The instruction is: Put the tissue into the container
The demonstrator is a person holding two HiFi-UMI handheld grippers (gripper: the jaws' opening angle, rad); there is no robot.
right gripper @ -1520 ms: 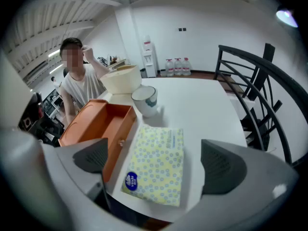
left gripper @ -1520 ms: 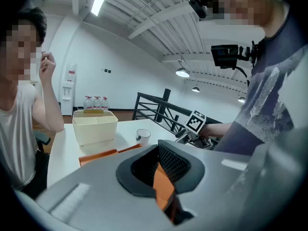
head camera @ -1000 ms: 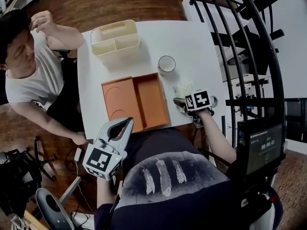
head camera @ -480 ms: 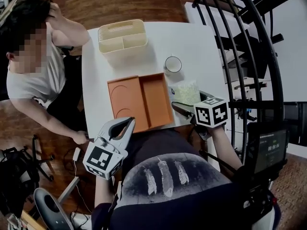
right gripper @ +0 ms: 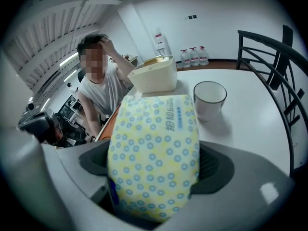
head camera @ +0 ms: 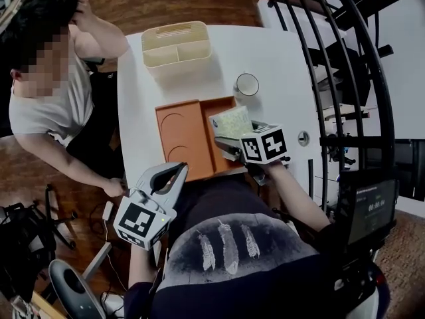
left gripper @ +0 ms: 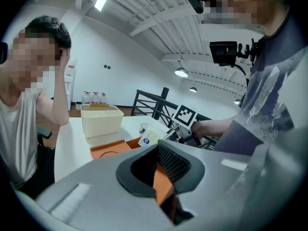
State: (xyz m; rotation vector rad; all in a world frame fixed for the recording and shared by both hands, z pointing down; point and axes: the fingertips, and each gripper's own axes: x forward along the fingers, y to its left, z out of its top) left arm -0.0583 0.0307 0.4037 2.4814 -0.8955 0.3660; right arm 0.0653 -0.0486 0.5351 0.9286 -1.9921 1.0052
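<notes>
A tissue pack (head camera: 230,121), pale yellow with blue dots, is held between the jaws of my right gripper (head camera: 222,131) above the right compartment of the orange tray (head camera: 178,133). In the right gripper view the tissue pack (right gripper: 154,148) fills the gap and the pads press on both its sides. A cream compartmented container (head camera: 176,43) stands at the table's far edge. My left gripper (head camera: 178,170) hangs off the table's near edge, tips together, holding nothing. The left gripper view shows the tray (left gripper: 108,148) and container (left gripper: 100,119) beyond its jaws.
A white cup (head camera: 247,84) stands right of the tray, behind the pack. A seated person (head camera: 46,92) is at the table's left side with a hand on the head. A black metal railing (head camera: 345,78) runs along the right.
My right gripper has carried the tissue pack left, from the tabletop right of the tray to above the tray's right compartment. The left gripper has stayed put.
</notes>
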